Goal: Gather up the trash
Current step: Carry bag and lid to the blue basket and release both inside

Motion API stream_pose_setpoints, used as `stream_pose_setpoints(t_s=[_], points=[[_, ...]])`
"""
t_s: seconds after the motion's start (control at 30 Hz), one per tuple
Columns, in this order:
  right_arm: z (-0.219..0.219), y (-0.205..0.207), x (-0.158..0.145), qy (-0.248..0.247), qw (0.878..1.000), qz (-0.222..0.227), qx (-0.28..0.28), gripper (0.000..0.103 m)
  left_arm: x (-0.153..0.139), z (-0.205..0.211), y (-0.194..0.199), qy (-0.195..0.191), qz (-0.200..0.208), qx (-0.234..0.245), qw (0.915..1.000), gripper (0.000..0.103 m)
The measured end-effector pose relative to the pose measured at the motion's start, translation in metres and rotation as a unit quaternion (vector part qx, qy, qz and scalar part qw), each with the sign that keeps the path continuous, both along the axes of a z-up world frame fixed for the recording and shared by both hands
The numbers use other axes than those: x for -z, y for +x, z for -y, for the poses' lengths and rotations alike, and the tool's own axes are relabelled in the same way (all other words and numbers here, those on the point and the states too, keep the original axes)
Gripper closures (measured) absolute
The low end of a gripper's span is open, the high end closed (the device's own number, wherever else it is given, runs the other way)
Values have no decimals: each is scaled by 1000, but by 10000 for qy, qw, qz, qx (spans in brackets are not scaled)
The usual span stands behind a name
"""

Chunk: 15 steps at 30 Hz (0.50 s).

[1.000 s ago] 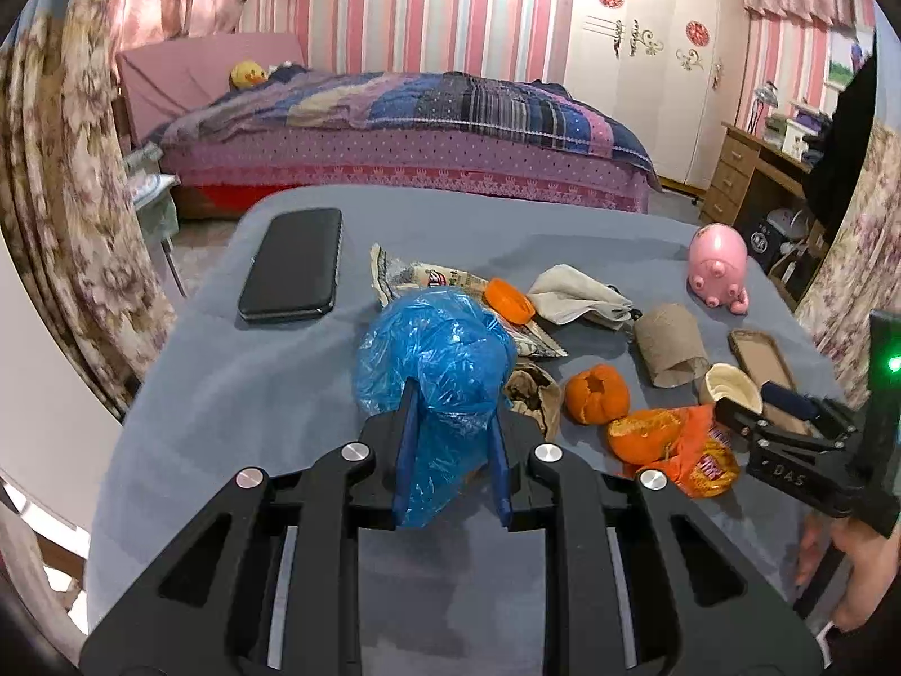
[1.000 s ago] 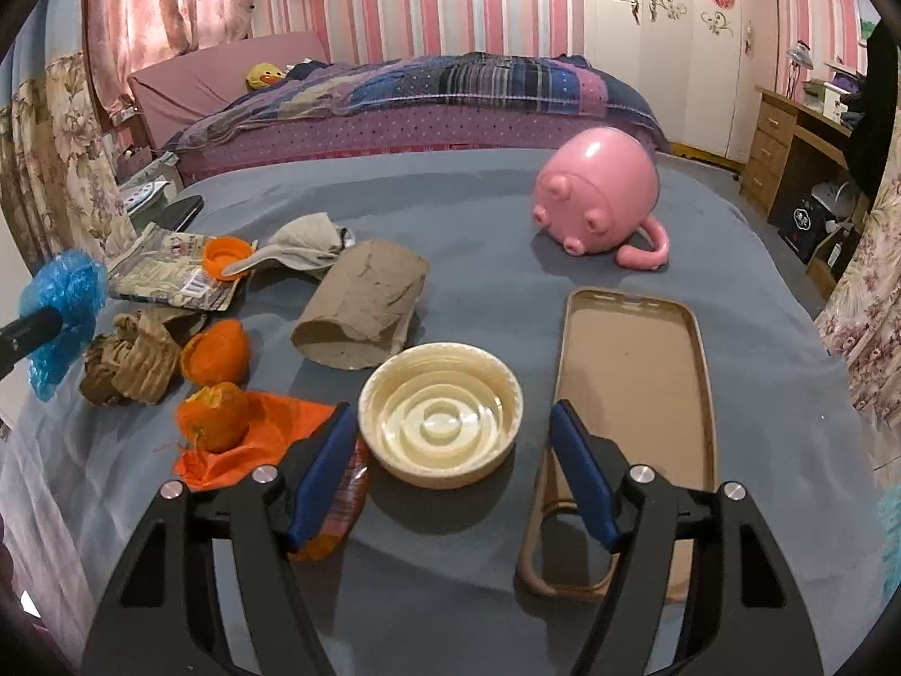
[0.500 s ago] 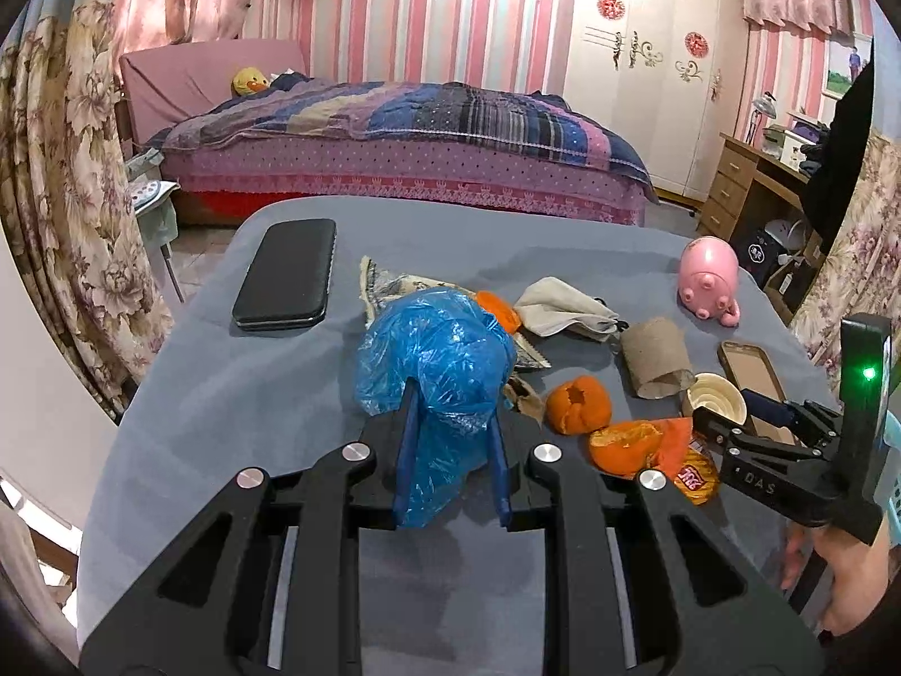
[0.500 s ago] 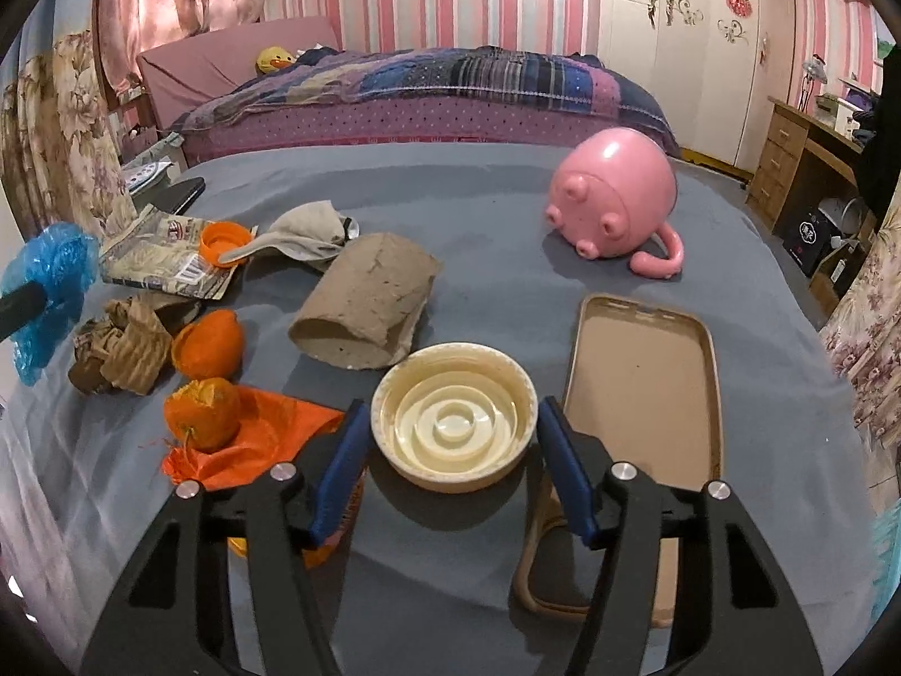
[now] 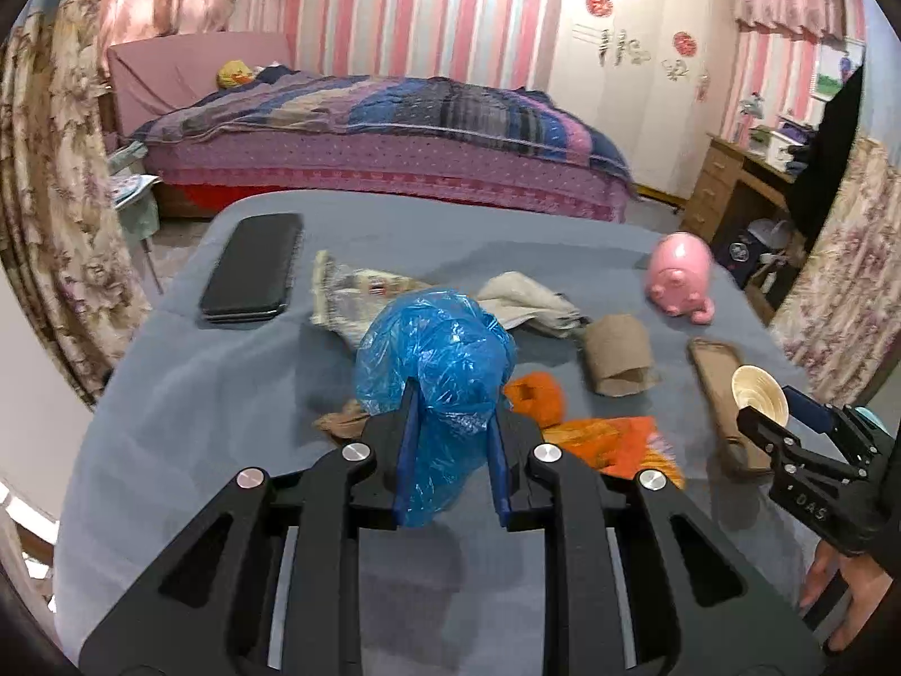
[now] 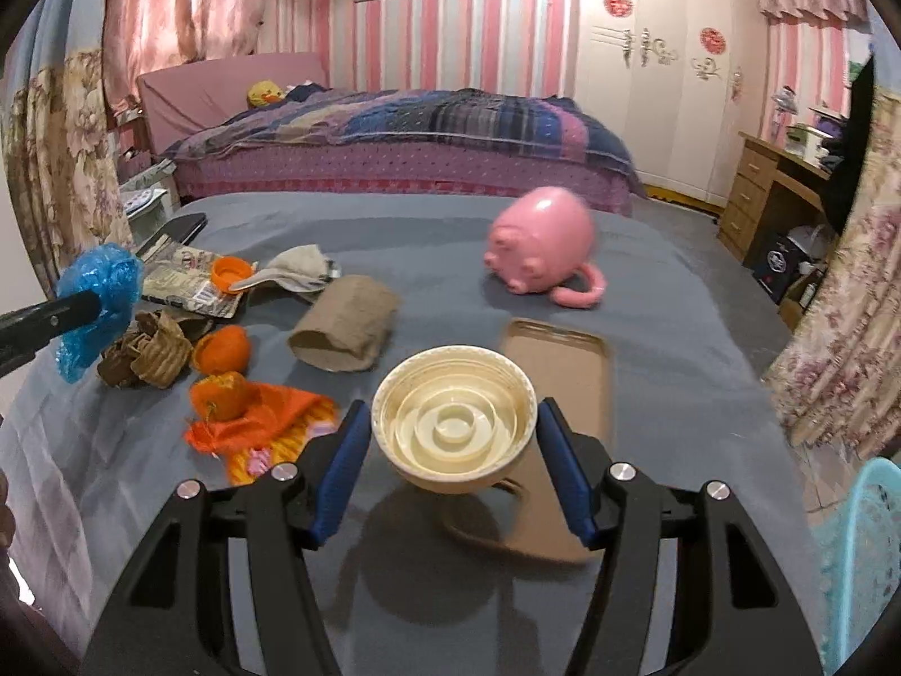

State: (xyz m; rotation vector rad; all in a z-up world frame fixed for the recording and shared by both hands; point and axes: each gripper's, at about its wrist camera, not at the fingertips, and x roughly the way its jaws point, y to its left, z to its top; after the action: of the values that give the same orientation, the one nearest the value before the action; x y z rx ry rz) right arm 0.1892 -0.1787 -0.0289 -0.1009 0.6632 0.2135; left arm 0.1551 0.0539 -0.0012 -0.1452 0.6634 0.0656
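My left gripper (image 5: 453,403) is shut on a crumpled blue plastic bag (image 5: 436,349), held above the grey table (image 5: 186,394). My right gripper (image 6: 452,411) is shut on a round cream lid (image 6: 453,439) and holds it just above the table, its shadow below. Loose trash lies between them: two orange peels (image 6: 222,349), an orange wrapper (image 6: 270,422), a cardboard tube (image 6: 346,329), a brown paper wad (image 6: 149,355), a snack packet (image 6: 180,281), an orange cap (image 6: 230,271) and a crumpled tissue (image 6: 298,270).
A pink pig mug (image 6: 540,248) lies on its side at the far right. A tan phone case (image 6: 563,372) lies behind the lid. A black phone (image 5: 250,267) rests at the far left. A teal basket (image 6: 861,535) stands off the table's right edge.
The right jaws narrowed onto the cream lid and raised it off the table. The left gripper drew back a little with the blue bag still in it.
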Motion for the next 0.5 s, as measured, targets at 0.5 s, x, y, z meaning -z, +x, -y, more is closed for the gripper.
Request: stream_pose_setpoints(t_s=[0.5], points=[[166,-76,-53,-187,9907,446,1276,43,-22,117,-45,207,719,1576,9847,83]])
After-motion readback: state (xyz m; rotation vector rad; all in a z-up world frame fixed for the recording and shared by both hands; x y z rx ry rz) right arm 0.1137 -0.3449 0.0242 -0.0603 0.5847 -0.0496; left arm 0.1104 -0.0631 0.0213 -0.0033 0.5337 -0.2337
